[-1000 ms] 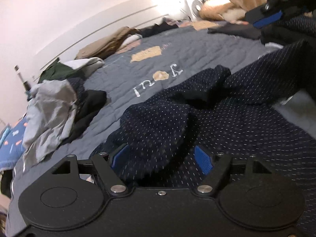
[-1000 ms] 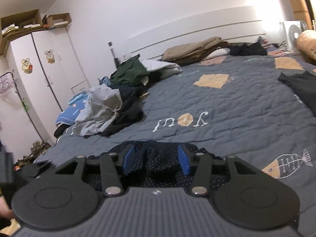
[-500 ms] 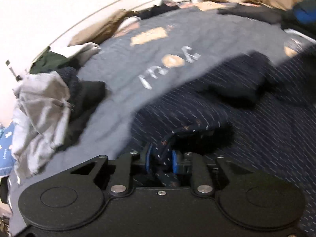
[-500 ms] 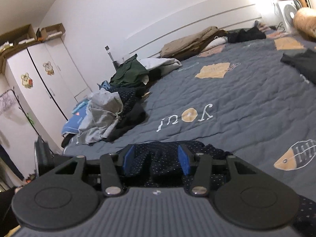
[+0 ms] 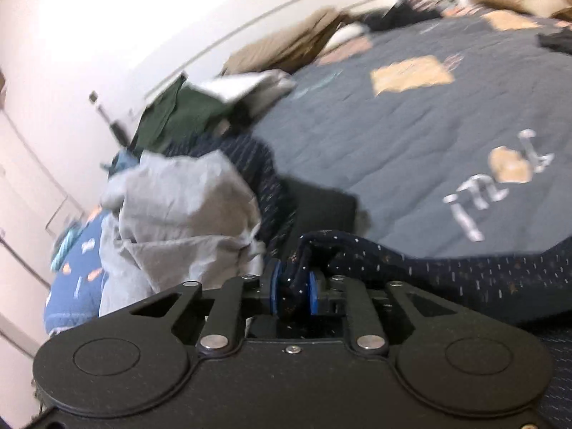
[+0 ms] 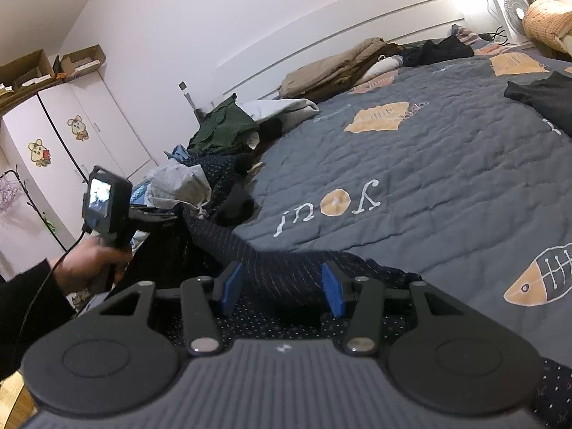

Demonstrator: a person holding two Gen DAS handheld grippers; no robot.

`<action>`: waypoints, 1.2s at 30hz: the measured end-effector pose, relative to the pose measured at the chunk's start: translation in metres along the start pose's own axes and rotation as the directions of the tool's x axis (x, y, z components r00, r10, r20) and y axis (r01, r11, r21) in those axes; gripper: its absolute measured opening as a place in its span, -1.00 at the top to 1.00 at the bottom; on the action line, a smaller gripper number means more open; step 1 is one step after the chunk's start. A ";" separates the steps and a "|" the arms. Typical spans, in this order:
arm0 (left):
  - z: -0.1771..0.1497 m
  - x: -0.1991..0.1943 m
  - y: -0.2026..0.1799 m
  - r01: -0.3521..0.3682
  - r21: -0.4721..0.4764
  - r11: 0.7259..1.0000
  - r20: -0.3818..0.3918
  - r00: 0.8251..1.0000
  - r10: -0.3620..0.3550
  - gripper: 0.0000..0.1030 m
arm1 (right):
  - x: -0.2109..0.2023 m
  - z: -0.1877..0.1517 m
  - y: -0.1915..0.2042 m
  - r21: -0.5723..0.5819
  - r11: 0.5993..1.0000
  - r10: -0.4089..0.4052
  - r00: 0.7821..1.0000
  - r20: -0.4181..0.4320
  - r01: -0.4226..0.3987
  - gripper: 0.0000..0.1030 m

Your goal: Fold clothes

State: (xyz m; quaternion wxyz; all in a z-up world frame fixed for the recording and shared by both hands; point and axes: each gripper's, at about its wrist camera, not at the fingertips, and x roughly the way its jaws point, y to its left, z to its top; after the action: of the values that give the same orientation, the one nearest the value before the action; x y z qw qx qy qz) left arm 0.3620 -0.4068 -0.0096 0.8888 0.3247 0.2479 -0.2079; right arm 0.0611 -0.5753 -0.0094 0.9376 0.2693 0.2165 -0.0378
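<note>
A dark navy garment with small white dots [image 5: 447, 271] lies on the grey quilted bed [image 5: 411, 150]. My left gripper [image 5: 294, 291] is shut on a bunched edge of that garment, its blue pads pinching the cloth. In the right wrist view the same garment [image 6: 286, 279] stretches from the left gripper [image 6: 162, 214], held up at the left by a person's hand [image 6: 85, 261], down to my right gripper [image 6: 282, 287]. The right gripper stands open, its blue pads [image 6: 228, 287] wide apart with the fabric lying between and under them.
A heap of unfolded clothes, grey [image 6: 178, 182], dark green [image 6: 225, 125] and navy, lies along the bed's left side. Tan clothing [image 6: 332, 68] sits by the headboard. A black garment [image 6: 543, 93] lies at the right. A white wardrobe [image 6: 71, 136] and a fan [image 6: 511, 7] stand beyond.
My left gripper went from open to shut on the navy garment's edge, then lifted and swung it left. The right gripper stayed open over the cloth.
</note>
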 end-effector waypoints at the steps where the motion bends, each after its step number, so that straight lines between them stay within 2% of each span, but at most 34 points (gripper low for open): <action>1: -0.001 -0.004 0.003 0.013 -0.024 1.000 0.014 1.000 -0.013 0.56 | 0.001 0.000 -0.001 -0.001 1.000 -0.002 1.000 -0.004 0.002 0.06; 2: -0.002 -0.008 0.006 0.029 -0.048 0.998 0.029 0.999 -0.028 0.35 | 0.002 0.000 -0.002 -0.002 1.000 -0.002 1.000 -0.007 0.002 0.06; 3: -0.003 -0.015 0.008 0.035 -0.066 0.997 0.047 0.998 -0.032 0.00 | 0.002 0.000 -0.002 -0.001 1.000 -0.003 1.000 -0.008 0.003 0.06; 5: -0.006 -0.035 0.010 0.038 -0.076 0.996 0.099 0.995 -0.030 -0.41 | 0.002 0.000 -0.002 -0.001 1.000 -0.002 1.000 -0.009 0.002 0.06; 8: -0.012 -0.069 0.005 0.096 -0.060 0.994 0.166 0.983 -0.085 -0.42 | 0.000 0.000 -0.001 -0.001 1.000 -0.001 1.000 -0.007 0.001 0.06; 10: -0.015 -0.084 -0.004 0.182 -0.047 0.982 0.177 0.969 -0.171 -0.42 | -0.001 0.000 0.000 -0.001 1.000 0.000 1.000 -0.005 0.000 0.06; 13: -0.024 -0.113 -0.036 0.322 -0.003 0.947 0.192 0.929 -0.315 -0.42 | 0.001 0.001 -0.001 0.003 1.000 -0.002 1.000 -0.003 0.002 0.06; 17: -0.040 -0.129 -0.103 0.392 0.164 0.905 0.173 0.892 -0.418 -0.42 | 0.000 0.002 -0.001 0.000 1.000 -0.002 1.000 -0.003 0.002 0.06; 20: -0.048 -0.124 -0.152 0.387 0.275 0.880 0.135 0.891 -0.434 -0.42 | 0.000 0.002 -0.001 -0.003 1.000 0.005 1.000 -0.005 -0.005 0.06; 23: -0.050 -0.116 -0.181 0.379 0.351 0.856 0.122 0.888 -0.443 -0.42 | 0.001 0.002 -0.003 -0.006 1.000 0.000 1.000 -0.012 0.000 0.06; 24: -0.051 -0.112 -0.189 0.355 0.384 0.852 0.123 0.895 -0.429 -0.42 | 0.001 0.002 -0.003 -0.006 1.000 -0.004 1.000 -0.012 0.004 0.06; 25: -0.048 -0.106 -0.193 0.348 0.399 0.848 0.114 0.899 -0.422 -0.37 | 0.002 0.003 -0.004 -0.003 1.000 -0.005 1.000 -0.012 0.005 0.06; 26: -0.046 -0.099 -0.195 0.345 0.410 0.844 0.103 0.902 -0.418 0.02 | 0.002 0.003 -0.005 0.000 1.000 -0.005 1.000 -0.012 0.005 0.06; 27: -0.043 -0.093 -0.197 0.342 0.421 0.840 0.092 0.906 -0.414 0.51 | 0.002 0.003 -0.006 0.003 1.000 -0.005 1.000 -0.011 0.005 0.06; 28: -0.037 -0.086 -0.195 0.358 0.405 0.841 0.073 0.905 -0.420 0.66 | 0.002 0.003 -0.006 0.007 1.000 -0.004 1.000 -0.010 0.004 0.06; 30: -0.022 -0.074 -0.192 0.373 0.382 0.845 0.059 0.903 -0.426 0.69 | 0.003 0.004 -0.007 0.013 1.000 -0.002 1.000 -0.008 0.003 0.06; 32: -0.004 -0.068 -0.192 0.331 0.406 0.852 0.089 0.913 -0.398 0.70 | 0.003 0.004 -0.008 0.020 1.000 -0.001 1.000 -0.007 0.001 0.06; 36: 0.051 -0.050 -0.200 0.262 0.381 0.887 0.170 0.923 -0.345 0.70 | 0.003 0.003 -0.009 0.028 1.000 0.002 1.000 -0.006 -0.002 0.06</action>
State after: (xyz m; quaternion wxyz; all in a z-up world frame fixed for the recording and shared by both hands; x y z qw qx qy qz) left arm 0.2321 -0.5720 -0.0419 0.7954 0.4081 0.1487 -0.4226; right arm 0.0634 -0.5847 -0.0128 0.9330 0.2829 0.2188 -0.0391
